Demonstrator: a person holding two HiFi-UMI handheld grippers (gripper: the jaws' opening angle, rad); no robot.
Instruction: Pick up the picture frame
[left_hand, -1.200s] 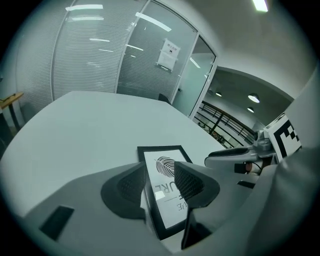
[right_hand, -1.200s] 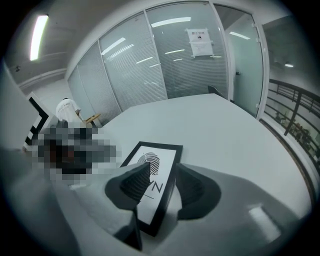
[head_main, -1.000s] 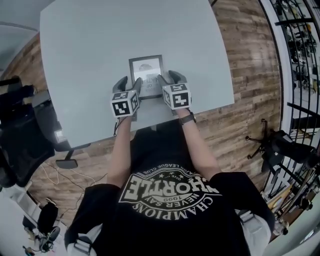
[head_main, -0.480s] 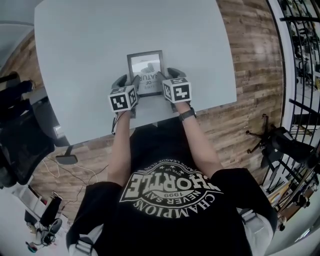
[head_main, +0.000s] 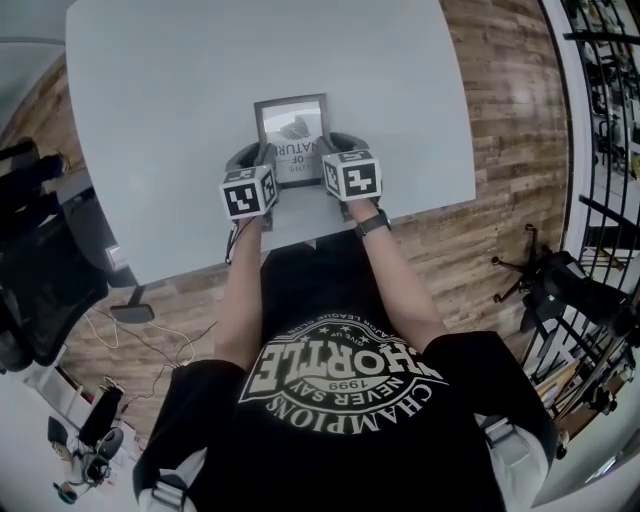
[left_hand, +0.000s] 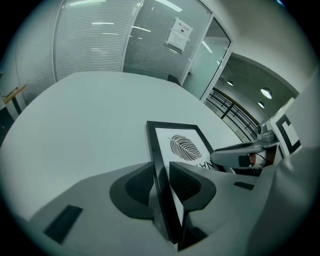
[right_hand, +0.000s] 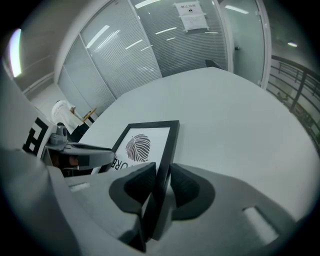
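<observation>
- Picture frame (head_main: 292, 130) lies flat on the table (head_main: 180, 100), towards the edge nearest the person, with a gripper on each long side.
- Change from a second ago: both grippers then sat at the frame's near end with jaws spread wide. They now straddle the side rails, sunk closer to the tabletop, with jaws much narrower.
- Left gripper (head_main: 256, 160): jaws closing on the frame's left rail, the rail between the pads and both pads against it in the left gripper view.
- Right gripper (head_main: 335, 152): jaws closing on the right rail in the same way, the rail pinched between the two pads in the right gripper view.
- Frame: rectangular, with a thin black moulding and square corners. The white print inside shows a dark leaf with block lettering under it, partly covered by the grippers.
- Pads: dark, finely ribbed, set in smooth grey rounded shells. Each gripper carries a white marker cube (head_main: 248, 192) with black squares.
- Table: pale grey, matt and smooth, with rounded corners and nothing else on it.
- Around: a wood-plank floor (head_main: 500, 120), a black office chair (head_main: 40, 270) at the left and a black metal railing (head_main: 600, 100) at the right. Glass partitions with blinds (left_hand: 100, 40) stand beyond the table, one bearing a paper notice (left_hand: 180, 32).
- Dark watch (head_main: 372, 224) on the right wrist.
- Nothing stands between the grippers and the frame.
</observation>
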